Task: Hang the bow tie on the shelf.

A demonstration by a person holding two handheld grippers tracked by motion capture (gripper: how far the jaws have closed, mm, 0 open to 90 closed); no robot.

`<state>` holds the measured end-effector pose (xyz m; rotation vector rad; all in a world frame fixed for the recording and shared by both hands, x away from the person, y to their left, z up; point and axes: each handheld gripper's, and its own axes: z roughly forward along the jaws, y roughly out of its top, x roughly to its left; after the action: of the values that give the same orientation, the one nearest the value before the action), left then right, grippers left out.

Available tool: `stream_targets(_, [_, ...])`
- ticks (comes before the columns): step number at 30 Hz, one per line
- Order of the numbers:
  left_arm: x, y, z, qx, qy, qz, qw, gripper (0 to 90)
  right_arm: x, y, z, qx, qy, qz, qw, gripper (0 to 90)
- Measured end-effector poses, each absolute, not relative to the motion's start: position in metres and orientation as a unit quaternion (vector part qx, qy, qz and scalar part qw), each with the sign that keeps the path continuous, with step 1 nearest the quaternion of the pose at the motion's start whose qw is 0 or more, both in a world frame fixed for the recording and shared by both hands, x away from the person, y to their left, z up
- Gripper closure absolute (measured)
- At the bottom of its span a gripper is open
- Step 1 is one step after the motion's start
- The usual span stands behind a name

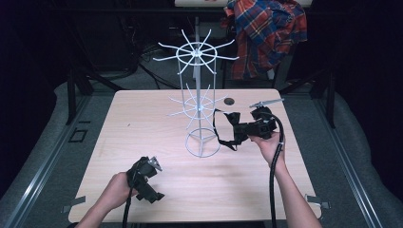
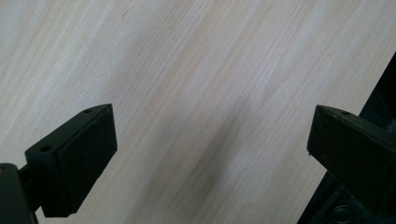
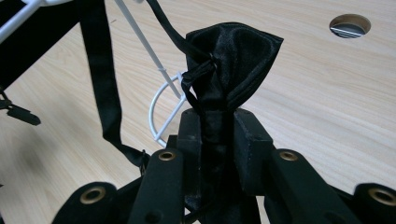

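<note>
1. The black satin bow tie (image 3: 231,65) is pinched in the right tongs (image 3: 219,121), jaws clenched on its fabric, held above the counter (image 1: 142,128) just beside the white wire display rack (image 1: 199,95).
2. Its strap (image 1: 219,130) hangs loose toward the rack's base ring; I judge the picking-up done and the hanging on a prong not yet done.
3. The left tongs (image 2: 210,144) are released, jaws wide apart over bare counter, grasping nothing.
4. No containers are on the counter; the rack's prongs carry nothing.

Left claw (image 2: 210,144) agape, right claw (image 3: 217,130) clamped
</note>
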<state>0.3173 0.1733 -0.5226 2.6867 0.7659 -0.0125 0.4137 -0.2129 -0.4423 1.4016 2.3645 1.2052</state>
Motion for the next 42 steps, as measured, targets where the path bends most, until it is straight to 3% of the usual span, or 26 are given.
stream_targets(42, [0.310, 0.189, -0.526, 0.941, 0.295, -0.007, 0.168, 1.6, 0.433, -0.190, -0.472, 0.472, 0.795, 0.379, 0.049, 73.0])
